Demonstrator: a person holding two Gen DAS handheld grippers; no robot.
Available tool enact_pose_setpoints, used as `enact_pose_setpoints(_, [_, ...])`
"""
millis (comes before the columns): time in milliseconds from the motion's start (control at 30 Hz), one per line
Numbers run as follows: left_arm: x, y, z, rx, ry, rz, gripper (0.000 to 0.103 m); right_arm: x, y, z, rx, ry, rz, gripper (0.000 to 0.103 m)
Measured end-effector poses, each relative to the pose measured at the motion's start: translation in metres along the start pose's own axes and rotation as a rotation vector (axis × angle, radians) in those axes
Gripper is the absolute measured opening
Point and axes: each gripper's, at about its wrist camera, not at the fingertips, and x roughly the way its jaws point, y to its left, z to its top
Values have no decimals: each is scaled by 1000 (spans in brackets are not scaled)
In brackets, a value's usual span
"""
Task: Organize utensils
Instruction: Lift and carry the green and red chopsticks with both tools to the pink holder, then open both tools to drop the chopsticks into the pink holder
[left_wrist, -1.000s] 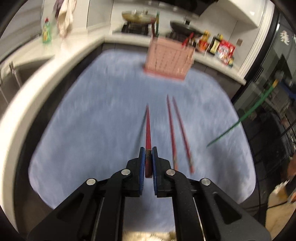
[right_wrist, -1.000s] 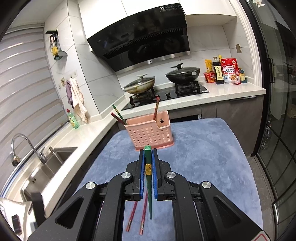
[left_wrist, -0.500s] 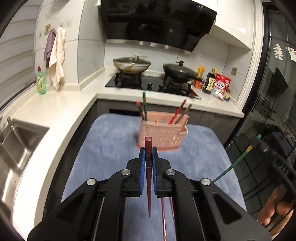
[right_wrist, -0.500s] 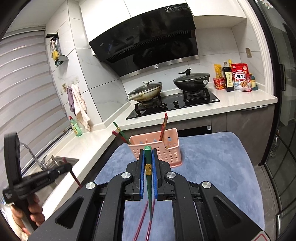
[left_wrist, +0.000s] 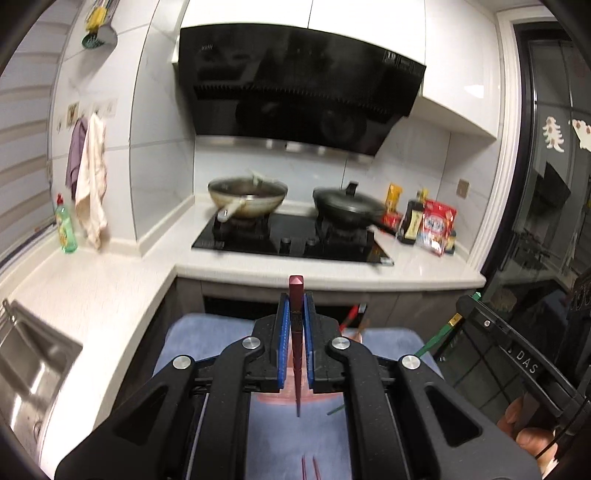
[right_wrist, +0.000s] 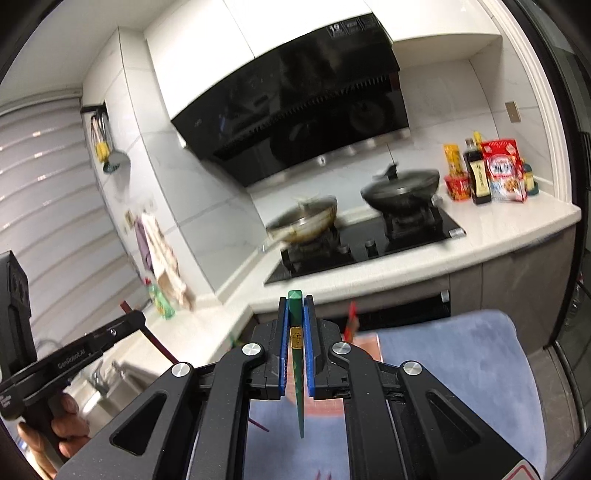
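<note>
My left gripper (left_wrist: 296, 332) is clenched on a red chopstick (left_wrist: 296, 354) at frame centre; my right gripper (right_wrist: 296, 339) grasps a green chopstick (right_wrist: 297, 369).

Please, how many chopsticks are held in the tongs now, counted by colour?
Dark red square-topped chopstick, in left tongs: 1
Green chopstick with gold band, in right tongs: 1
Total: 2

Two grippers up: left gripper (left_wrist: 295, 314) pinching one red chopstick (left_wrist: 296, 332), right gripper (right_wrist: 295, 317) one green chopstick (right_wrist: 297, 369). Two pans on the stove: one steel wok (left_wrist: 247, 195), one black pan (left_wrist: 347, 208). One green bottle (left_wrist: 66, 230), far left.
</note>
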Motion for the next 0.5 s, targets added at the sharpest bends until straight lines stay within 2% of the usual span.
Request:
enact_pose_setpoints(233, [34, -4, 37, 5, -83, 17, 7, 46, -2, 34, -4, -67, -37, 7])
enact_pose_setpoints(333, [58, -1, 37, 5, -69, 35, 7, 69, -7, 31, -6, -47, -61, 7])
enact_pose_setpoints(500, [95, 9, 21, 0, -19, 50, 7, 101, -20, 7, -10, 19, -84, 7])
